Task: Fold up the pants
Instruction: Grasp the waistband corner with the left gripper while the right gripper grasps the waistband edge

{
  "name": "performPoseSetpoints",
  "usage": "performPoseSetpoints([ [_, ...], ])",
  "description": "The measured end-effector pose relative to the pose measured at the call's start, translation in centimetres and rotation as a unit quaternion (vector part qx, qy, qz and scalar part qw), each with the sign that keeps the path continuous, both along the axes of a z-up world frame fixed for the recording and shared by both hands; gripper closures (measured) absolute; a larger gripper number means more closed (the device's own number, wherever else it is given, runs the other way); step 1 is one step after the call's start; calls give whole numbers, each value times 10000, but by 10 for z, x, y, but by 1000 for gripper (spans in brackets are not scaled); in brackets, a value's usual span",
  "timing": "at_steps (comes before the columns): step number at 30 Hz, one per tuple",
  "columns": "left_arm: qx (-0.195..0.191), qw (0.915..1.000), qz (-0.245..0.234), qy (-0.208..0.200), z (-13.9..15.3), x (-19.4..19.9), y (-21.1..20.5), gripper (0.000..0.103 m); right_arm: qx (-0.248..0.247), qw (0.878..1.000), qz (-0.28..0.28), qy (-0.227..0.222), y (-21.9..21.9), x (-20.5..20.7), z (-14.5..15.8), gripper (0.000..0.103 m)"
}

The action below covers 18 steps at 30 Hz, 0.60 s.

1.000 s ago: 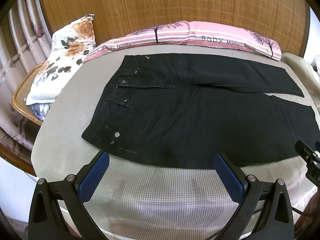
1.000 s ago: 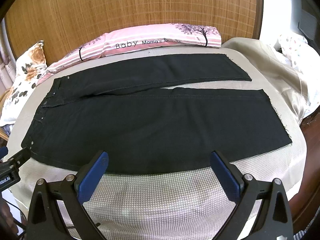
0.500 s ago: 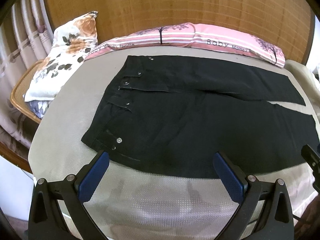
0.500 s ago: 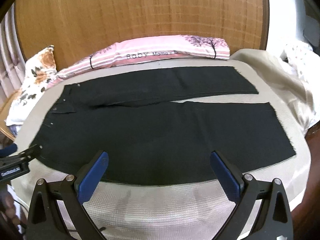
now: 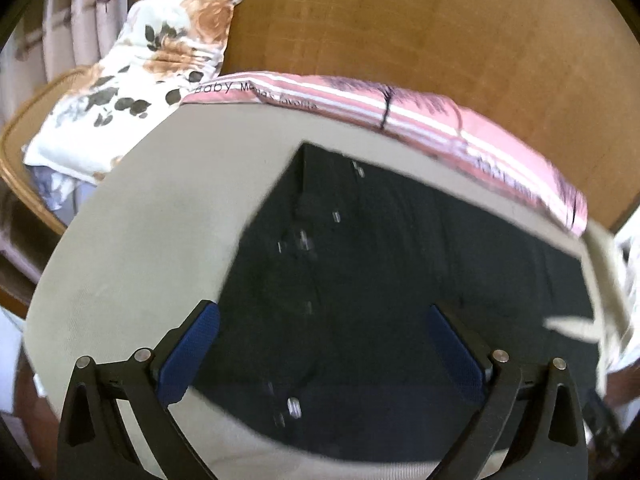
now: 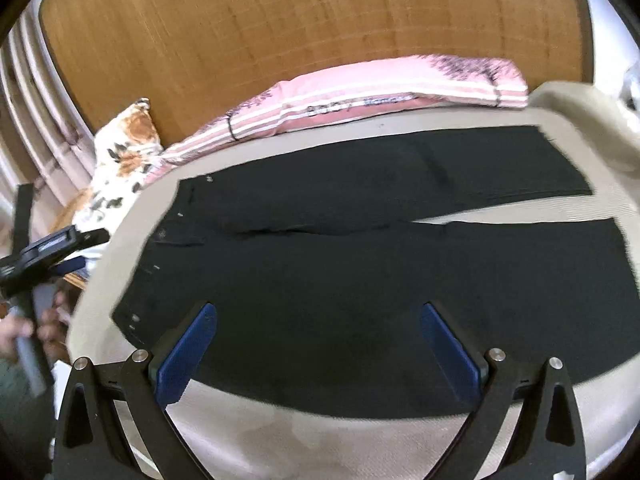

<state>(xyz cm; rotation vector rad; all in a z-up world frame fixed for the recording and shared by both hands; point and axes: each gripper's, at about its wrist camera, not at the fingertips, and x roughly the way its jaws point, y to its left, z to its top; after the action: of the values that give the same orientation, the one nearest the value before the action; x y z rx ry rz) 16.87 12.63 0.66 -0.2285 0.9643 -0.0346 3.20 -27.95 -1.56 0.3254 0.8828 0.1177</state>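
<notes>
**Black pants lie flat across the bed**

The black pants (image 6: 360,272) are spread lengthwise along the bed (image 6: 320,436), waistband to the left, leg hems to the right. Both legs lie side by side, slightly parted. The left hand-held gripper (image 5: 320,354) and right hand-held gripper (image 6: 318,350) hover above, fingers wide apart, holding nothing. A pink striped pillow (image 6: 360,96) sits behind.

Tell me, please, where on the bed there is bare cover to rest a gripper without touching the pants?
Bare bed cover runs along the near edge, before the black pants. A wide patch lies between the waistband and the floral pillow. A thin wedge opens between the legs. The far edge by the pink pillow is tight.
</notes>
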Motion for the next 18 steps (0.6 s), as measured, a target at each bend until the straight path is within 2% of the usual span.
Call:
performPoseSetpoints([
  [1, -91, 10000, 30, 8, 0, 11, 8, 16, 130, 9999, 36, 29, 0, 7, -1, 2],
  [2, -216, 9997, 47, 40, 0, 25, 17, 19, 241, 9997, 44, 52, 0, 14, -1, 2],
  [4, -490, 9987, 18, 104, -5, 54, 32, 33, 445, 9989, 32, 134, 0, 32, -4, 2],
  [7, -1018, 9940, -189, 352, -19, 100, 47, 37, 428, 9987, 16, 273, 4, 56, -12, 2],
  [10, -1549, 9850, -385, 649, -41, 148, 56, 39, 342, 9985, 8, 422, 7, 78, -21, 2],
  [16, -1934, 9733, -555, 1103, -87, 209, 62, 46, 317, 9963, -19, 800, 14, 114, -45, 2],
  [18, -1938, 9717, -537, 1240, -100, 220, 64, 50, 295, 9956, 7, 888, 17, 126, -52, 2],
])
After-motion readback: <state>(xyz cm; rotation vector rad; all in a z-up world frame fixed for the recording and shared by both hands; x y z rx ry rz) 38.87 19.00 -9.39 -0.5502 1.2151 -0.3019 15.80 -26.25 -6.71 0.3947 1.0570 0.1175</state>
